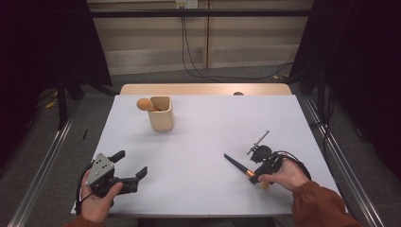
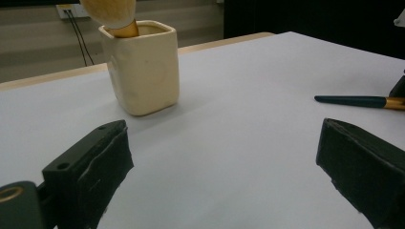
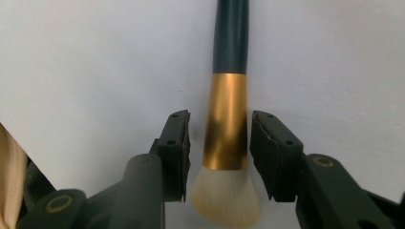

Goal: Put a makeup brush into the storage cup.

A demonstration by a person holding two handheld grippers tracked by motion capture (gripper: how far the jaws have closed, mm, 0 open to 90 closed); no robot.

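A makeup brush with a dark green handle, gold ferrule and white bristles lies flat on the white table. My right gripper stands open, one jaw on each side of the ferrule with a thin gap at both pads. From above, the brush points up and left from the right gripper at the front right. At the front left my left gripper is open wide and holds nothing. It faces the cream cup, and the green brush shows at the right.
The cream square cup stands at the table's back left with a fluffy tan brush leaning in it. The white table ends at a wooden strip at the back. Cables and dark stands lie on the floor beyond.
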